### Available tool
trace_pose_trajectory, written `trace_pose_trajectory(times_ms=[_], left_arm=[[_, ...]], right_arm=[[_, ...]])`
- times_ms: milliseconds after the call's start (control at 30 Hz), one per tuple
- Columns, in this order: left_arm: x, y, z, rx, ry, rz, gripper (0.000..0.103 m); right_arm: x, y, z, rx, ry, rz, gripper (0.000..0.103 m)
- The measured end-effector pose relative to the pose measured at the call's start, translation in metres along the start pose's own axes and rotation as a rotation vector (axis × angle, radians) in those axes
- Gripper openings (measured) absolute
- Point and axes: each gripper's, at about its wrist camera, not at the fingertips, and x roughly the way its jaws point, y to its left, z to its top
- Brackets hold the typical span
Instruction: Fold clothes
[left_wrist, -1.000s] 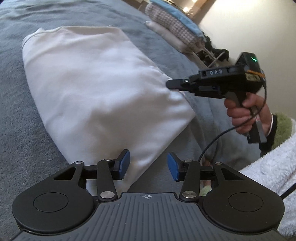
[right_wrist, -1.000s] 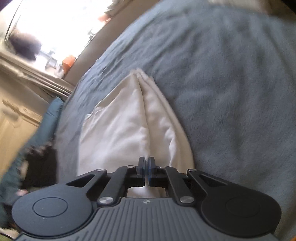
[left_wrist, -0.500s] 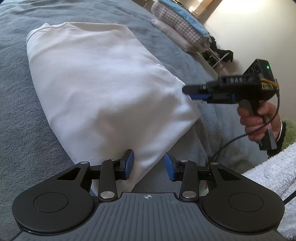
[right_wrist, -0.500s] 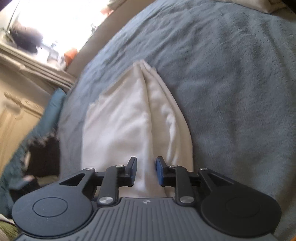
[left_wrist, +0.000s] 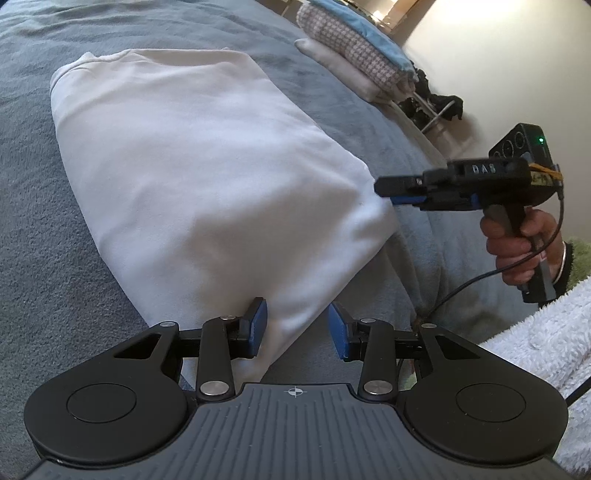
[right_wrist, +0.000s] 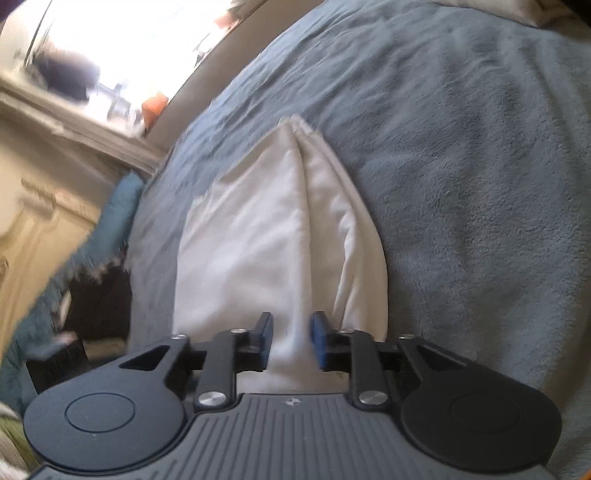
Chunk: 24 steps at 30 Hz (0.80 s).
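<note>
Grey fleece bed cover (left_wrist: 33, 229) carrying a folded white cotton garment (left_wrist: 207, 173), just let go.

One second back the right gripper (right_wrist: 291, 338) was clamped shut; now its jaws are opening, cloth lying loosely between them, so this fold looks finished. Meanwhile the left gripper (left_wrist: 297, 326) sits part open as before, straddling the garment's near edge without pinching. Only the left view shows the person's hand (left_wrist: 517, 243), a fluffy white sleeve (left_wrist: 546, 354) and stacked folded clothes (left_wrist: 351, 37) at the bed's far edge; only the right view shows the garment's layered open side.
</note>
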Motion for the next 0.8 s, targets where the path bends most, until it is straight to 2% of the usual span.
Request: trace_pose_trajectory(times_ms=[100, 133, 167, 300, 400, 667, 800], left_arm=[[-0.001, -0.002, -0.001, 0.015, -0.003, 0.000, 0.038], [-0.001, -0.002, -0.001, 0.020, -0.003, 0.000, 0.038], [-0.001, -0.003, -0.001, 0.025, -0.004, -0.001, 0.038], [-0.003, -0.002, -0.002, 0.034, -0.002, -0.008, 0.038], [-0.003, -0.002, -0.002, 0.035, 0.003, -0.014, 0.038], [-0.012, -0.006, -0.001, 0.074, 0.006, -0.020, 0.039], [-0.014, -0.012, -0.004, 0.121, 0.015, -0.025, 0.040]], right_arm=[[0.002, 0.005, -0.006, -0.079, 0.021, -0.045, 0.013], [0.000, 0.004, -0.007, -0.091, 0.018, -0.054, 0.005], [-0.001, 0.004, -0.009, -0.102, 0.014, -0.062, 0.003], [-0.013, -0.002, -0.007, -0.060, -0.044, 0.036, 0.002], [-0.017, -0.012, -0.006, -0.048, -0.042, 0.057, 0.002], [-0.006, -0.031, -0.013, 0.036, 0.007, 0.054, 0.003], [-0.013, -0.029, -0.010, 0.028, 0.021, 0.015, 0.005]])
